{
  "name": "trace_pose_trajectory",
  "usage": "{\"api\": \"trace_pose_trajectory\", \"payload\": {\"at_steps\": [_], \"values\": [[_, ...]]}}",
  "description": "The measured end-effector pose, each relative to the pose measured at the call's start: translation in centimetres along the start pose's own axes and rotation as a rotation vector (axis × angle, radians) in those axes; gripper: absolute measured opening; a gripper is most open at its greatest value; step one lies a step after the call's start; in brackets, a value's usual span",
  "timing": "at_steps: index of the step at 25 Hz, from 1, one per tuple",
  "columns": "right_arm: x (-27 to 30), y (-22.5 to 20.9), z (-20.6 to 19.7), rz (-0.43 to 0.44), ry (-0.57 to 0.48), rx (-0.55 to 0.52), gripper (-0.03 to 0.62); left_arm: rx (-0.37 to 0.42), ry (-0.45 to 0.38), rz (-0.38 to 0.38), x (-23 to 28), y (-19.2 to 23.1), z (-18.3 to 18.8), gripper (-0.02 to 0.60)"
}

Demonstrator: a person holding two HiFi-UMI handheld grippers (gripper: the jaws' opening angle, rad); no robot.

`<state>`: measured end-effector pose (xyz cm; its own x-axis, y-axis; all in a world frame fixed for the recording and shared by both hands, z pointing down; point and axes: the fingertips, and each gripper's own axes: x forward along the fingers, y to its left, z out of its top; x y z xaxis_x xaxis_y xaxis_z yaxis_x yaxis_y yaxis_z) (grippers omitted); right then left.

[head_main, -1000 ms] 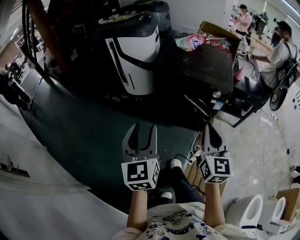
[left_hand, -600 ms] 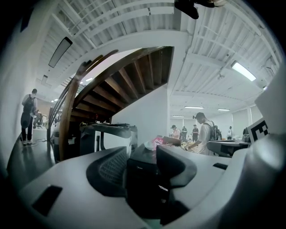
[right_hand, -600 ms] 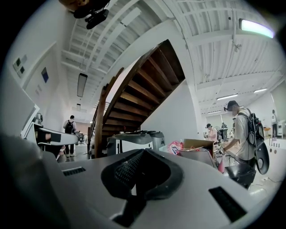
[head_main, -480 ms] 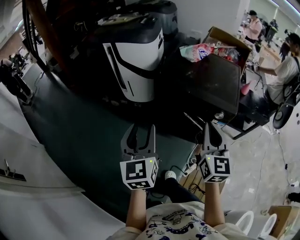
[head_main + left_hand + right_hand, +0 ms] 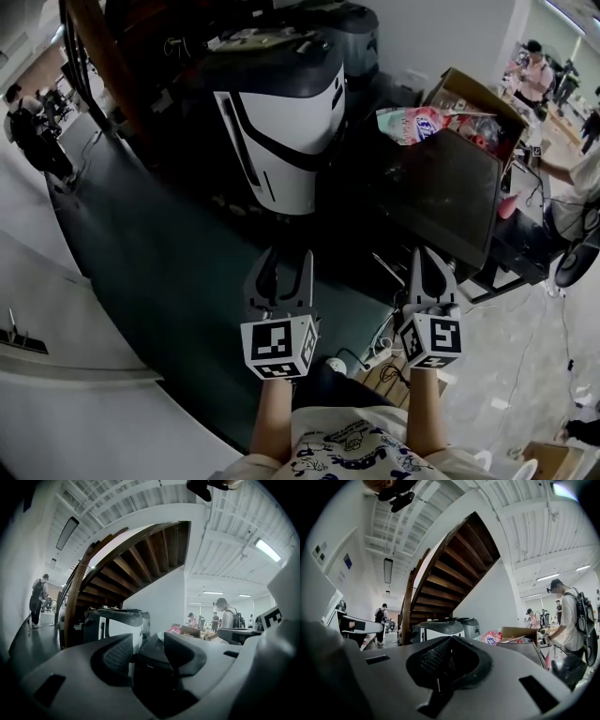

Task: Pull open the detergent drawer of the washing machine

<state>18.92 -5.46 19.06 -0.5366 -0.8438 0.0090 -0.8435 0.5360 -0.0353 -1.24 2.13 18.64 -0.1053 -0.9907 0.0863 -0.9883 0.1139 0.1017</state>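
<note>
Dark green floor [image 5: 159,253] lies beneath the left gripper [image 5: 289,258], which points level with its jaws spread and nothing between the pads. Just to its right, the right gripper [image 5: 422,262] also points level, with its jaws pressed together on nothing. Both are well apart from the machines ahead. Straight ahead of the left gripper stands a white-and-black machine [image 5: 286,131] with a dark top. Ahead of the right gripper stands a dark boxy machine [image 5: 427,192], which in the left gripper view fills the gap between the spread jaws. I cannot tell which of the two is the washing machine, and from here the detergent drawer cannot be made out on either front. Beyond the dark machine, further ahead and to the right of the right gripper, an open cardboard box [image 5: 473,94] sits with a pink bag [image 5: 412,120] beside it. A wooden staircase [image 5: 136,559] rises behind the machines, ahead and to the left of both grippers.
</note>
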Motion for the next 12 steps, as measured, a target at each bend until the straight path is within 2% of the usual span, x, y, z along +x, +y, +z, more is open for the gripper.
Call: {"api": "trace_pose_trajectory", "payload": {"at_steps": [7,12], "values": [[2.9,-0.5,-1.0,0.019,0.031,0.018,0.009,-0.014,0.036,0.023,2.5,0.9,-0.9,0.202],[5.1,-0.7,-1.9,0.020,0.043,0.016,0.009,-0.036,0.032,0.006,4.6,1.3,-1.5,0.202]]}}
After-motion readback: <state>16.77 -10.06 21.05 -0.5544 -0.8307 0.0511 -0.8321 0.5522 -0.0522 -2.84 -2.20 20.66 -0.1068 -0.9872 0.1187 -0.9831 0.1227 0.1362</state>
